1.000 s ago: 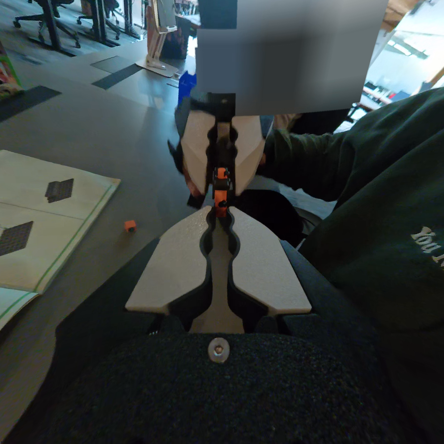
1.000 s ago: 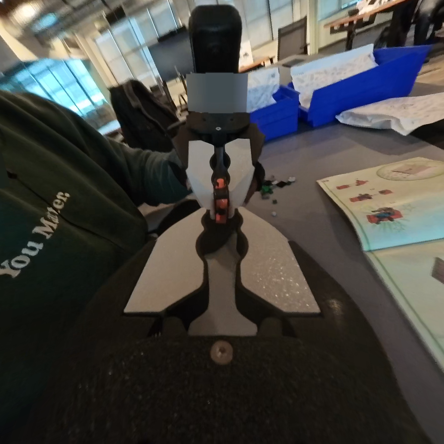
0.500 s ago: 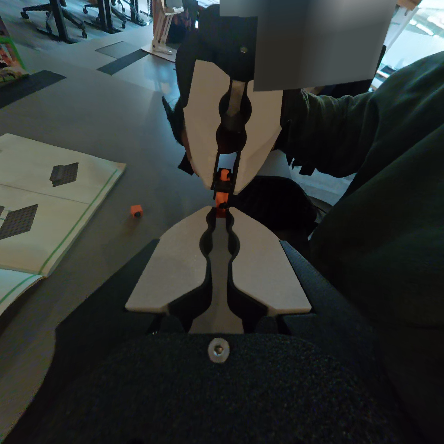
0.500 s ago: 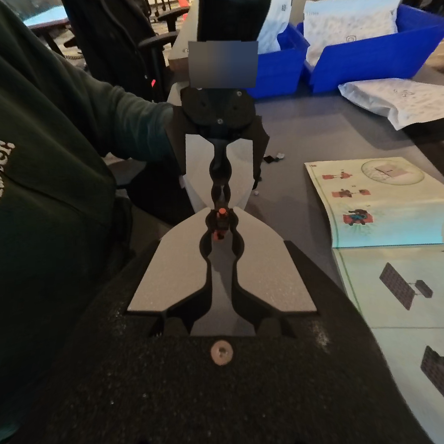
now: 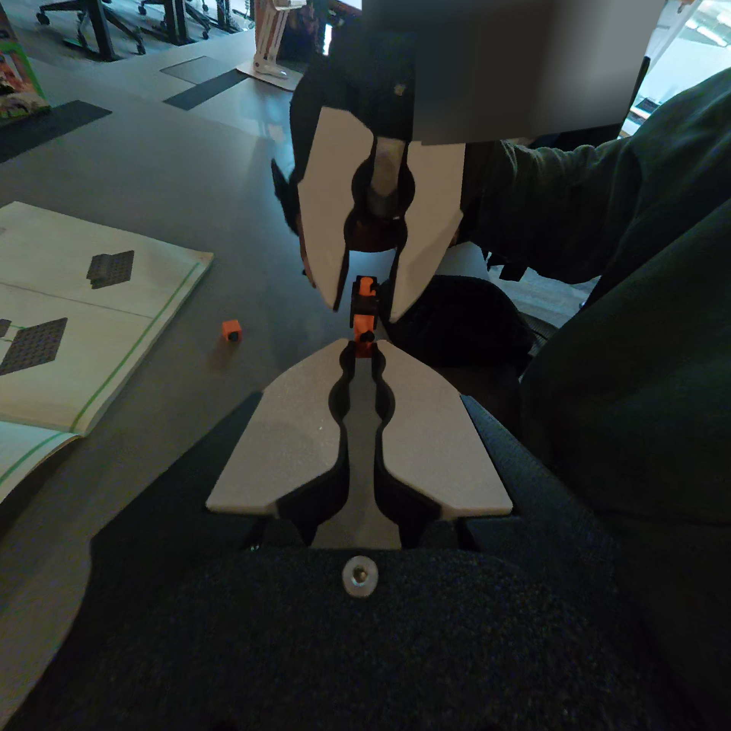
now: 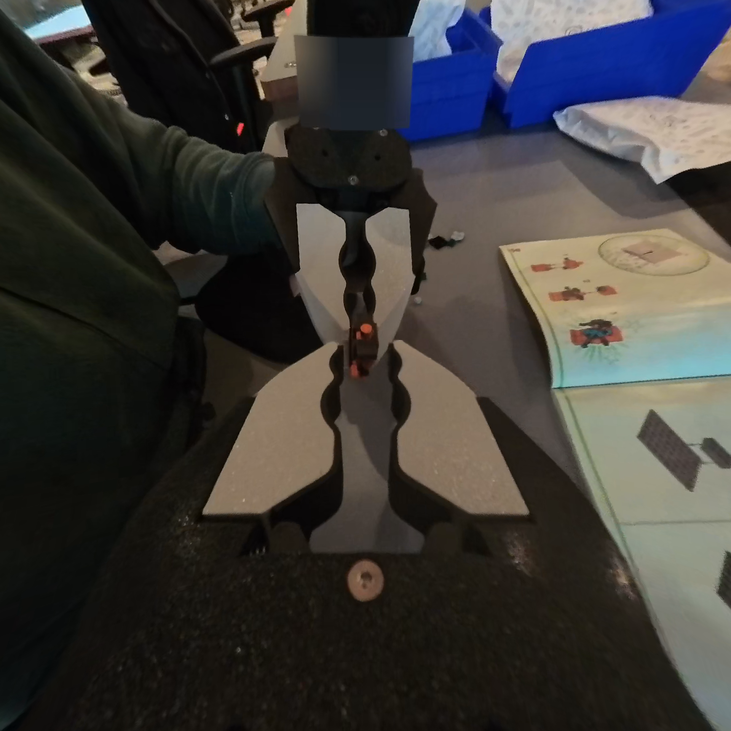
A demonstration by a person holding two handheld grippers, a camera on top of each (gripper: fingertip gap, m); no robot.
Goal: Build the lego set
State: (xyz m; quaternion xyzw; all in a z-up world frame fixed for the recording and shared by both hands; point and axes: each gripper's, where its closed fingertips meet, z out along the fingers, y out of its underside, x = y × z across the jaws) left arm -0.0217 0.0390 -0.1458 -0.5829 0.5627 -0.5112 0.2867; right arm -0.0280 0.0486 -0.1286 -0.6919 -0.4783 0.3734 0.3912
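A small orange and black lego assembly is held upright in the air between the two grippers. My left gripper is shut on its lower orange end. My right gripper faces it from above, jaws parted, its fingertips standing on either side of the assembly's upper part without pinching it. In the right wrist view my right gripper is open around the assembly, and the left gripper opposite grips it. Both are over the grey table's near edge.
A loose orange brick lies on the table by the open instruction booklet, which also shows in the right wrist view. Small loose pieces, white paper bags and blue bins lie farther off. A person's dark green sleeve is close by. Both grippers' tips are close together, under 4 cm apart. Both grippers' tips are roughly 15 cm from the loose orange brick.
My right gripper has opened and let go of the assembly, which it was pinching one second ago. The left gripper still holds it. Both grippers have tilted and moved closer together.
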